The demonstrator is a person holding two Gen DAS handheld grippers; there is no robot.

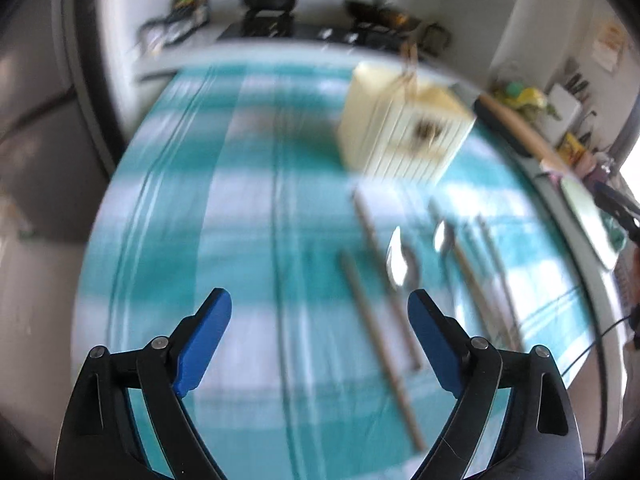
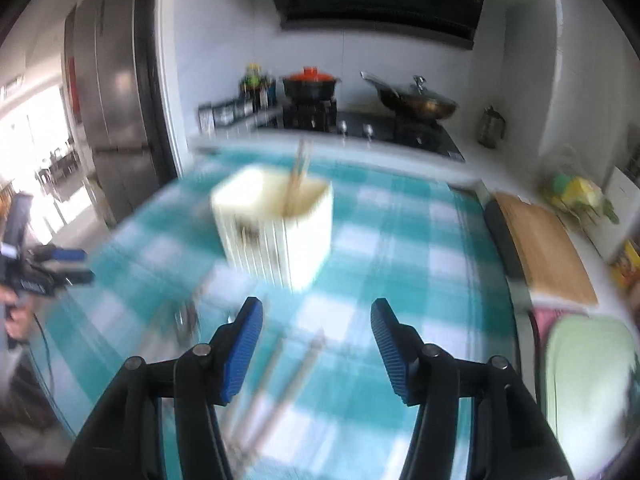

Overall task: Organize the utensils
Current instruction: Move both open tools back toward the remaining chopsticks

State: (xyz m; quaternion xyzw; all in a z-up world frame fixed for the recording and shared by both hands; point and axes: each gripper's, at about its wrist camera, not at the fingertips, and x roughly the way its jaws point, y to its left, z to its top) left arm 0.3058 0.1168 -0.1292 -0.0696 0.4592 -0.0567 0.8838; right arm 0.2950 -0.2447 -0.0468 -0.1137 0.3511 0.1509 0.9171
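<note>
A cream utensil holder (image 1: pixel 404 128) stands on the teal checked cloth (image 1: pixel 248 200) with chopsticks (image 2: pixel 298 184) upright in it; it also shows in the right wrist view (image 2: pixel 280 228). Loose chopsticks (image 1: pixel 376 340) and two metal spoons (image 1: pixel 404 264) lie on the cloth in front of it, blurred. My left gripper (image 1: pixel 320 308) is open and empty, above the cloth left of the utensils. My right gripper (image 2: pixel 316 320) is open and empty, above two blurred chopsticks (image 2: pixel 280 384) lying near the holder.
A stove with a black pot (image 2: pixel 310 86) and a wok (image 2: pixel 416 102) stands behind the table. A wooden board (image 2: pixel 544 248) and a pale green cloth (image 2: pixel 588 376) lie at the right. A fridge (image 2: pixel 116 112) is at the left.
</note>
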